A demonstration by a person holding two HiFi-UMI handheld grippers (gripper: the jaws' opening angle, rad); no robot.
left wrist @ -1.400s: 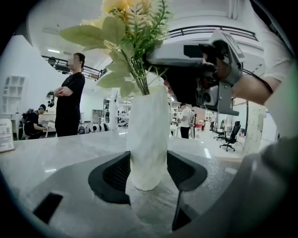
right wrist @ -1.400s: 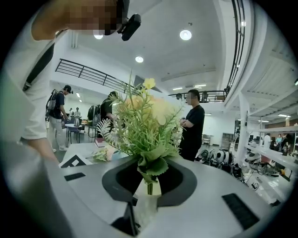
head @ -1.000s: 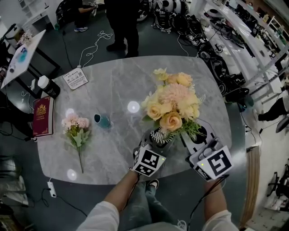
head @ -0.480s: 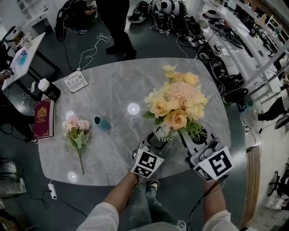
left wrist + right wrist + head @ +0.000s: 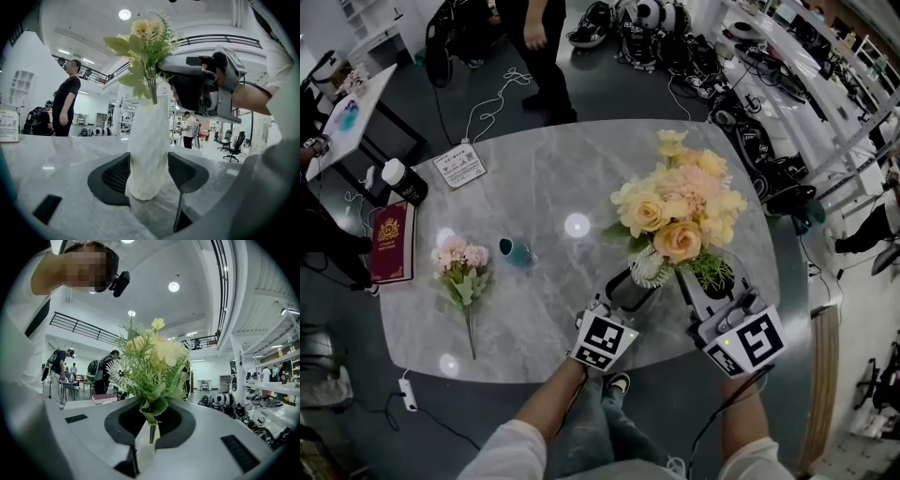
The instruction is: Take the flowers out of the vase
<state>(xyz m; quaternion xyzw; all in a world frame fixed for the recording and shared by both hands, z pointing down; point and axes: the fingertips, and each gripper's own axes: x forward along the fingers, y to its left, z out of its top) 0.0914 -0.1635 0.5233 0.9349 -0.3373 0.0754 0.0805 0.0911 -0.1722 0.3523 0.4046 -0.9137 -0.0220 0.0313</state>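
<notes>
Vase [image 5: 149,126] clamped by left tool [image 5: 149,172] — right tool [image 5: 150,422] clamps flowers [image 5: 149,363]; card [image 5: 457,166] illegible.

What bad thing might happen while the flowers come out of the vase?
The right gripper pinches only thin stems, so the big flower bunch might slip or flop over. The stems reach into the vase; if they snag, the vase might tilt, though the left gripper clamps it.

1. The vase [image 5: 630,289] stands near the counter's [image 5: 544,187] near edge, clamped between the left gripper's [image 5: 622,298] jaws.
2. The flowers [image 5: 675,211] rise from the vase, leaning right; the right gripper [image 5: 698,281] pinches their stems just above its mouth.
3. A loose bunch [image 5: 461,272] lies well left, with a cup [image 5: 516,251] between it and the vase.
4. A book [image 5: 390,242] lies at the left edge.
</notes>
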